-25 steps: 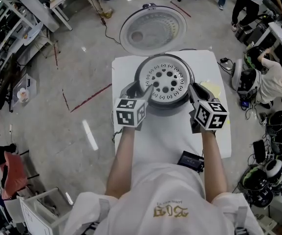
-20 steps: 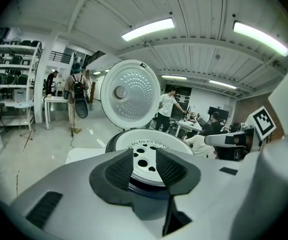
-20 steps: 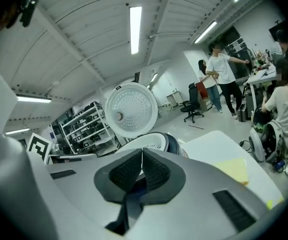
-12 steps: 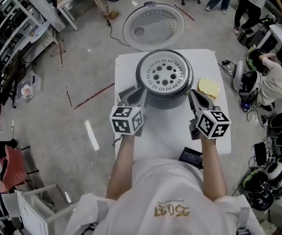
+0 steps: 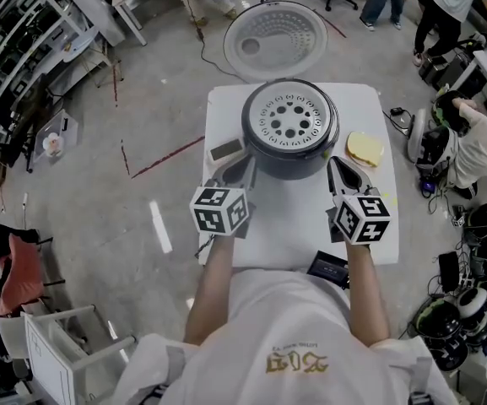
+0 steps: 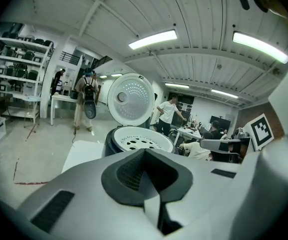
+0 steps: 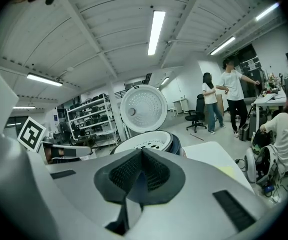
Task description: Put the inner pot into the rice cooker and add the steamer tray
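The rice cooker (image 5: 289, 165) stands at the far middle of the white table (image 5: 285, 226), a round, dark-walled drum with its mouth facing straight up. Its lid (image 5: 274, 40) is swung open on the far side, so cooker and lid together run near to far. The lid's pale, dimpled inner face is turned up and toward the person.

The steamer tray (image 5: 290, 123) lies flat and level in the cooker's mouth. It is a white disc with no long axis, pierced by a ring of round holes about a centre hole and smaller holes toward its rim. It hides whatever sits below it.

The left gripper (image 5: 236, 172) is near the cooker's left side, pointing away from the person. Its jaws have just closed and are pressed together with nothing between them. The right gripper (image 5: 338, 169) mirrors it on the right, its jaws also pressed together on nothing.

Each carries a cube with black-and-white square markers. Gold print on the person's shirt is too small to read.

A soft yellow pad (image 5: 365, 148) lies right of the cooker, and a small grey block (image 5: 226, 150) lies to its left.
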The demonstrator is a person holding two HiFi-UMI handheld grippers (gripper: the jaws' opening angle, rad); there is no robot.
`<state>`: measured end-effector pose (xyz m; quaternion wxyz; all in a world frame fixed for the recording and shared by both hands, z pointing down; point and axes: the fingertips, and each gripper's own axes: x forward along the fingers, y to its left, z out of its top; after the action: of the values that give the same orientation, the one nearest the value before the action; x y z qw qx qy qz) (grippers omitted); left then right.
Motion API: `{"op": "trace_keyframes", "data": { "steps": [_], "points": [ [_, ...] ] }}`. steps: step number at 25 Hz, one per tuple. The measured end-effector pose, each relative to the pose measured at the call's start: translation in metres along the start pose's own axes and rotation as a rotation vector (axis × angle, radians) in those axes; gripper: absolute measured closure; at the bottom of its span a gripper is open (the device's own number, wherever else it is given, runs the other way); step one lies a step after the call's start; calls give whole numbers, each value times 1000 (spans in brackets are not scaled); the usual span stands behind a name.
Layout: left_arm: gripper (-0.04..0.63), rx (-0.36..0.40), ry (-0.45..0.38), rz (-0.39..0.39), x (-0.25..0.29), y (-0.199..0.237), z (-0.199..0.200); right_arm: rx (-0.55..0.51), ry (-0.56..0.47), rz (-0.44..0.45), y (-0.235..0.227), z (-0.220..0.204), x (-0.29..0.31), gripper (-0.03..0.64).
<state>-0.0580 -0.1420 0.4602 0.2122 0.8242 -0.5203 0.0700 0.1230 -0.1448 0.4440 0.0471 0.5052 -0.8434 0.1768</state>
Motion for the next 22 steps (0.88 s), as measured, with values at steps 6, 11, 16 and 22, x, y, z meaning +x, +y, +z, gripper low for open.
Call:
{"op": "trace_keyframes", "data": {
  "steps": [6,11,16,22],
  "points": [
    [580,-4,-4,-6,-3,-4,-1,-7,2,-14,-2,-3,-7,606],
    [580,-5,4,-8,-3,-2,-3,-7,8,-20,-3,-4,-6,606],
    [580,-9,10,-11,-4,-5,-3,-9,13,-15,-2,-4,-8,606],
    [580,-8,2,-8,-2,-5,-1,-11,14,-8,-4,-3,-5,606]
  ]
}}
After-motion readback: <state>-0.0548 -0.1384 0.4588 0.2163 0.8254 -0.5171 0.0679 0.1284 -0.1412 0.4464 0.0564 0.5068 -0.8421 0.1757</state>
